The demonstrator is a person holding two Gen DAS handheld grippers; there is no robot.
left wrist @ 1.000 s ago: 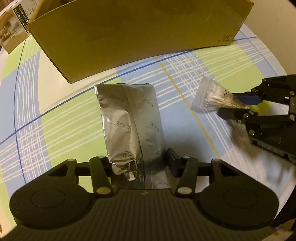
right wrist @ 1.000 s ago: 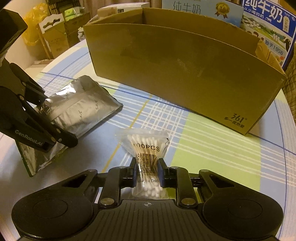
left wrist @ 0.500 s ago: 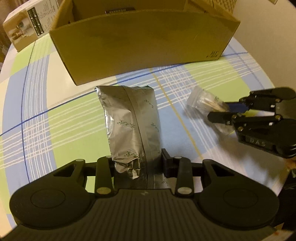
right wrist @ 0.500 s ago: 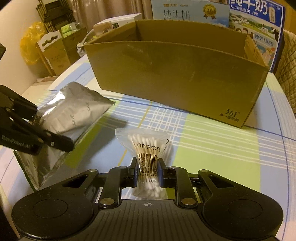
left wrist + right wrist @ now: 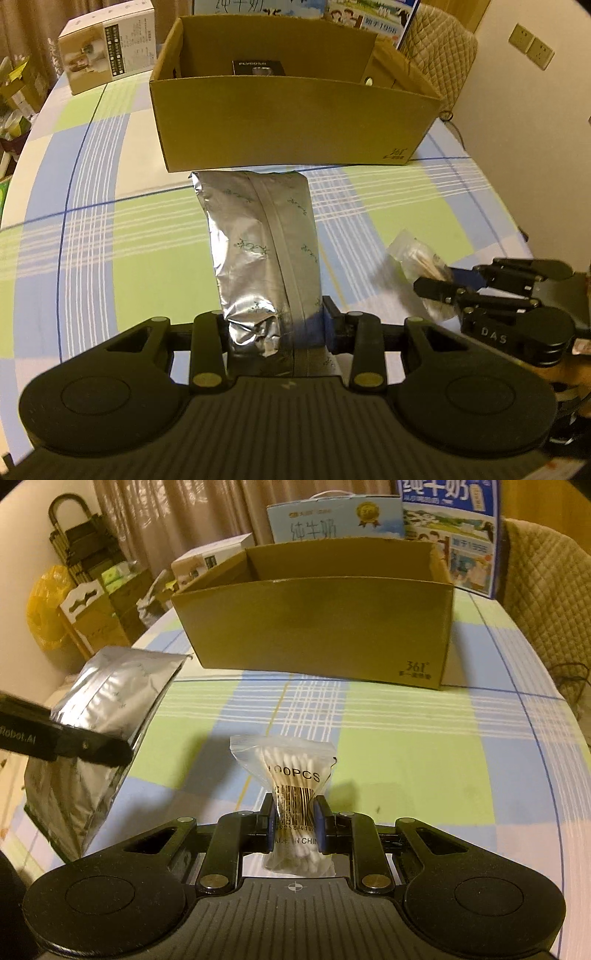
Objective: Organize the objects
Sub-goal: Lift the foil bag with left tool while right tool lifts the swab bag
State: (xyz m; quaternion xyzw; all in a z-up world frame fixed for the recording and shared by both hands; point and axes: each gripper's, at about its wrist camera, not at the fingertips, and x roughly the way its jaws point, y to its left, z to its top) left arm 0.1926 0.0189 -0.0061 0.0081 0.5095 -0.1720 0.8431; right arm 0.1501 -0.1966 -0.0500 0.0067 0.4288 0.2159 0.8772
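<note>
My left gripper [image 5: 275, 325] is shut on a silver foil pouch [image 5: 258, 243] and holds it above the checked tablecloth, pointing at the open cardboard box [image 5: 288, 114]. The pouch also shows at the left of the right wrist view [image 5: 103, 716]. My right gripper [image 5: 295, 821] is shut on a clear bag of cotton swabs [image 5: 291, 775], held above the table in front of the box [image 5: 317, 627]. The right gripper and the swab bag [image 5: 421, 258] appear at the right of the left wrist view. A small black item [image 5: 258, 67] lies inside the box.
A white product box [image 5: 107, 51] stands on the table's far left. Blue milk cartons [image 5: 450, 528] stand behind the cardboard box. A quilted chair [image 5: 439, 48] is at the far right. Stacked boxes and a yellow bag [image 5: 48, 609] sit beyond the table's left edge.
Both grippers have risen with their loads: the pouch and the swab bag are higher above the table, and the open top of the box has come into view.
</note>
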